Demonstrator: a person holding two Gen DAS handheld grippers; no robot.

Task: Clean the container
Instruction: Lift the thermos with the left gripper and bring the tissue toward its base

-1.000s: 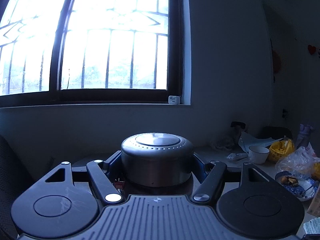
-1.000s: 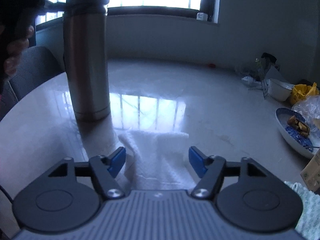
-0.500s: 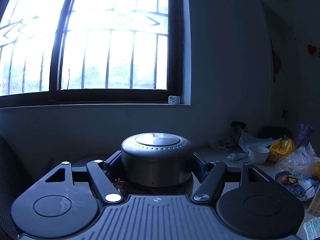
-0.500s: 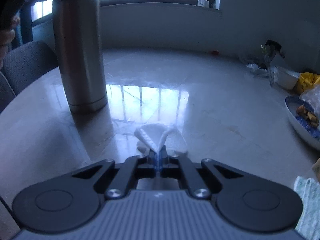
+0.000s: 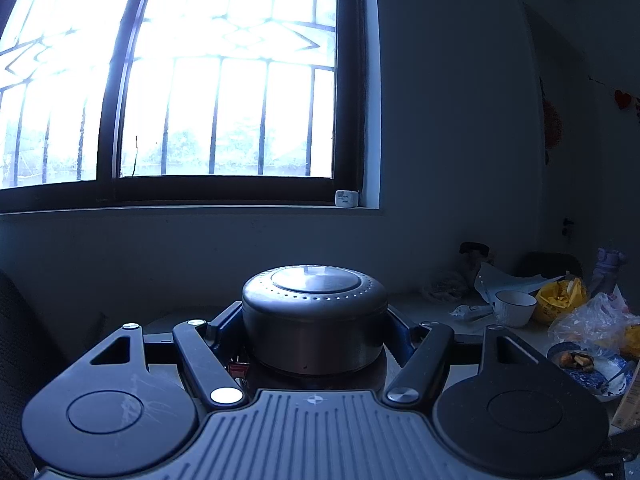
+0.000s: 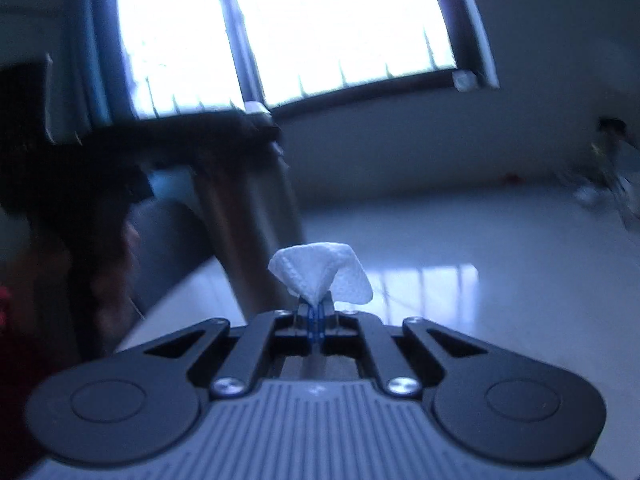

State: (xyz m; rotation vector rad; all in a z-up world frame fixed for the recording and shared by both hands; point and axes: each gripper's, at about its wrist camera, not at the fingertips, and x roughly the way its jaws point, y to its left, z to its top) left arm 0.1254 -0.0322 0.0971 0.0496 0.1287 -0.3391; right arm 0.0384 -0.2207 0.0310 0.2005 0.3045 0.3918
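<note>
A tall steel flask stands upright on the pale table. In the left wrist view I see its lidded top from close up, and my left gripper is shut on it just below the lid. In the right wrist view the flask body rises left of centre with the left gripper clamped across it. My right gripper is shut on a folded white paper towel, held off the table just right of the flask.
A barred window fills the far wall. At the table's right side are a white cup, a yellow bag, plastic bags and a blue patterned plate with food. The glossy table stretches right of the flask.
My right gripper closed on the paper towel lying on the table, then lifted it and tilted up toward the flask. The left gripper has kept its hold on the flask without moving.
</note>
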